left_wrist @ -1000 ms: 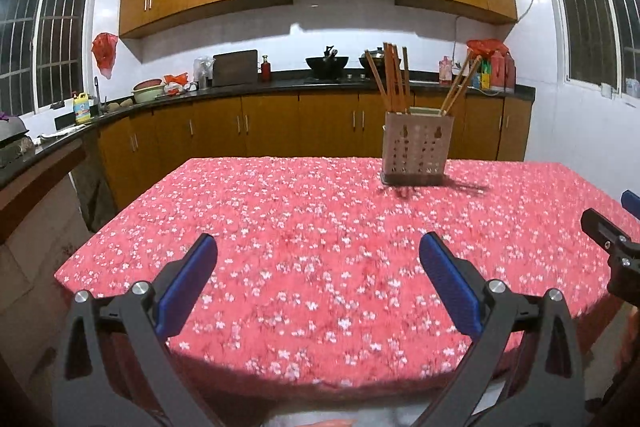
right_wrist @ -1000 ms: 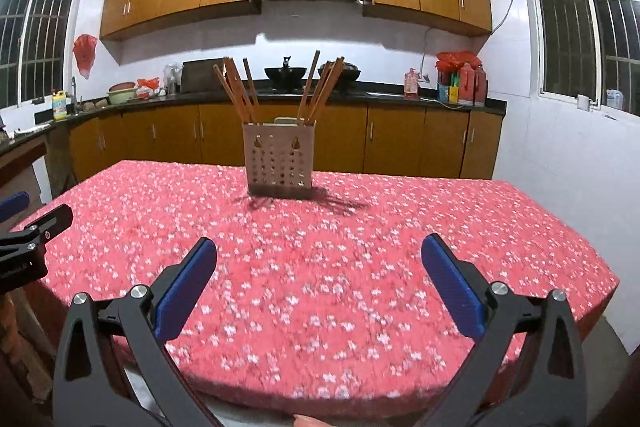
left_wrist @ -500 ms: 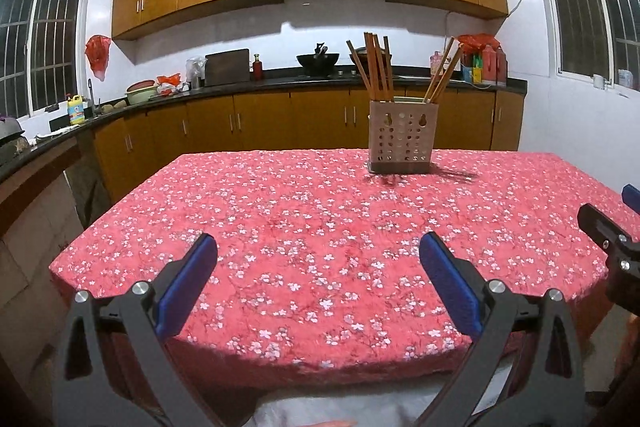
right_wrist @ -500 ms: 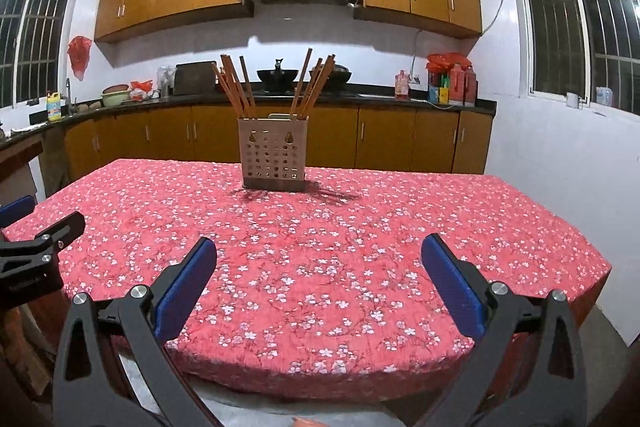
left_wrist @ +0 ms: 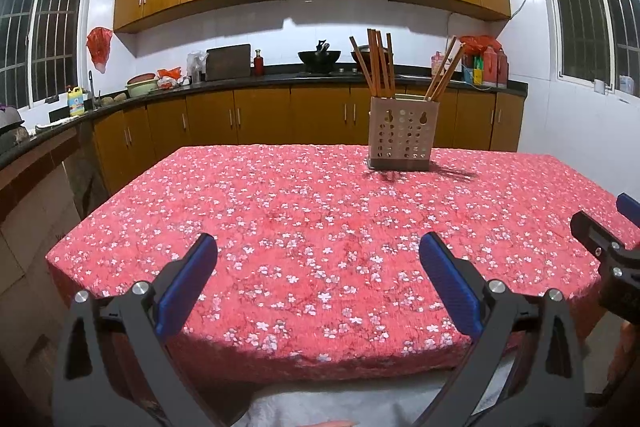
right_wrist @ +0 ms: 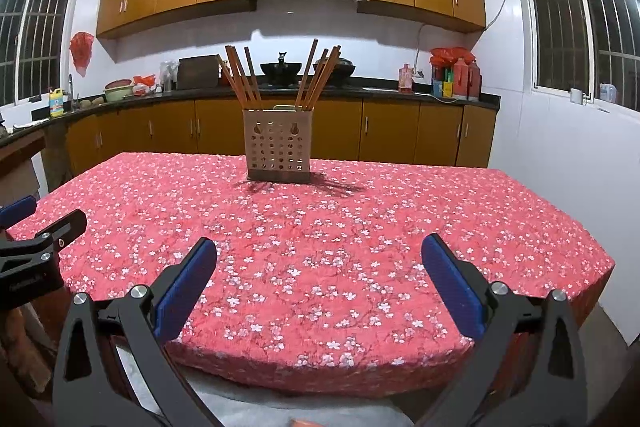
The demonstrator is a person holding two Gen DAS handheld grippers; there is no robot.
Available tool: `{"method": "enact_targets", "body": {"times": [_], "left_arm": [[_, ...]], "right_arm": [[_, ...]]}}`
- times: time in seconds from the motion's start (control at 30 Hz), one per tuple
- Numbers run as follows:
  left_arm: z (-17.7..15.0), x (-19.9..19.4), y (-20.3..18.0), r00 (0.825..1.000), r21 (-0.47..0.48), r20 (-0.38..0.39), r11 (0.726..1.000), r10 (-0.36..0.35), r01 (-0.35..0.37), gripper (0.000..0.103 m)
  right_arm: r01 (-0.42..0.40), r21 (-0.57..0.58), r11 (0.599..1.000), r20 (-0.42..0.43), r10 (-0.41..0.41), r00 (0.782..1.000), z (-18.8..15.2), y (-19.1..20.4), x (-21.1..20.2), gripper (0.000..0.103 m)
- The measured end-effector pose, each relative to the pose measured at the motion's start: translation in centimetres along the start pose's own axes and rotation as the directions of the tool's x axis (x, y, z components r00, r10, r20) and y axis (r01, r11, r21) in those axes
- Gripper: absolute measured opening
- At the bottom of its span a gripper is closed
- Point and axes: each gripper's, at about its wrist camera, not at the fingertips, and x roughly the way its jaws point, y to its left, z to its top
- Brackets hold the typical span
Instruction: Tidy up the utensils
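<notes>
A beige perforated utensil holder [left_wrist: 402, 135] [right_wrist: 279, 145] stands upright near the far side of the table. Several wooden chopsticks [left_wrist: 380, 63] [right_wrist: 240, 77] stick out of it in two bunches, one leaning left and one leaning right. My left gripper [left_wrist: 318, 259] is open and empty, at the near table edge, far from the holder. My right gripper [right_wrist: 319, 263] is open and empty, also at the near edge. Each gripper shows at the side of the other's view, the right one in the left wrist view [left_wrist: 608, 243] and the left one in the right wrist view [right_wrist: 36, 239].
The table wears a red flowered cloth [left_wrist: 320, 211] [right_wrist: 340, 219]. Behind it run wooden cabinets and a dark counter [left_wrist: 240, 81] with a wok, bottles and bowls. A white wall [right_wrist: 560, 167] stands to the right.
Both grippers have pulled back from the table and tilted slightly; the holder looks farther away and the near table edge sits higher in both views. Both stay open.
</notes>
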Motion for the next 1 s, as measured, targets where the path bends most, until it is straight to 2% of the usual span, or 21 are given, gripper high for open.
{"method": "enact_targets", "body": {"times": [1.0], "left_arm": [[-0.20, 0.20, -0.21, 1.000, -0.003, -0.007, 1.000, 0.001, -0.001, 0.099]], "right_arm": [[-0.001, 0.011, 1.000, -0.019, 0.001, 1.000, -0.39, -0.19, 0.29, 0.101]]}}
